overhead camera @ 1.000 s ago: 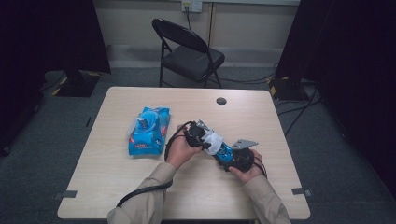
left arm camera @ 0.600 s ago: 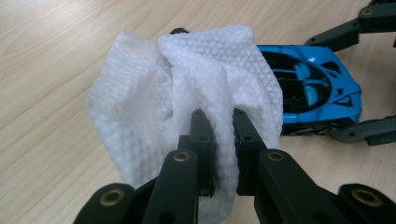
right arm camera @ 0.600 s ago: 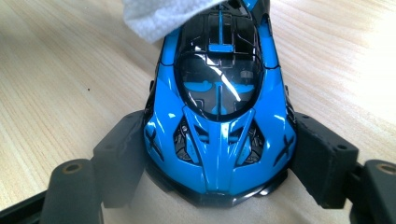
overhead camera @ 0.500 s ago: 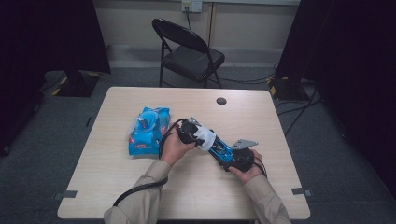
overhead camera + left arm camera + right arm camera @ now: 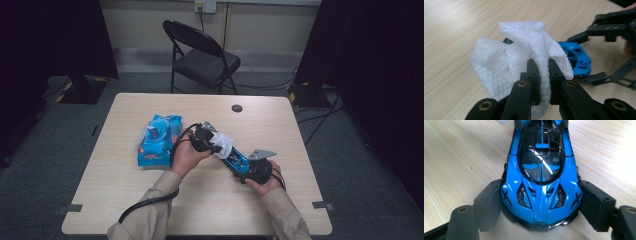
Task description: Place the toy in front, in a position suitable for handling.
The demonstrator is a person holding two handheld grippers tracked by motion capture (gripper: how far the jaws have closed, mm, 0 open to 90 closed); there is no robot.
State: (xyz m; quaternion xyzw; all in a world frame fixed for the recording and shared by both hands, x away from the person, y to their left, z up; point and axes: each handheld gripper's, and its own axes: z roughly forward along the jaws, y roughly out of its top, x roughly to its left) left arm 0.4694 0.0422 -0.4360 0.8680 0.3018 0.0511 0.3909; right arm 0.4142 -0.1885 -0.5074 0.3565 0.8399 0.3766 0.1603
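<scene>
In the high view, the wooden table (image 5: 150, 200) takes up the middle of the frame, with a blue wipes packet (image 5: 159, 139) lying left of centre and a black folding chair (image 5: 202, 55) standing beyond the far edge. The two hands meet just right of centre: the left gripper (image 5: 216, 144) points toward the lower right, the right gripper (image 5: 245, 169) toward the upper left, and a blue toy car (image 5: 236, 161) lies between them, partly covered by a white wipe (image 5: 224, 146).

The left gripper view gives the detail of that cloth: the jaws of the left gripper (image 5: 543, 67) are pinched tight on a fold of the textured white wipe (image 5: 506, 62), which bunches up across the centre of the frame and rests against the blue car (image 5: 576, 58) at the right.

The right gripper view shows the car's glossy body (image 5: 541, 195) and dark canopy from directly above, filling the centre. The right gripper (image 5: 541, 207) stands wide, its two pads pressed against the car's flanks at lower left and lower right, clamping it on the tabletop.

Both forearms enter from the bottom edge of the high view, sleeves angled inward.
</scene>
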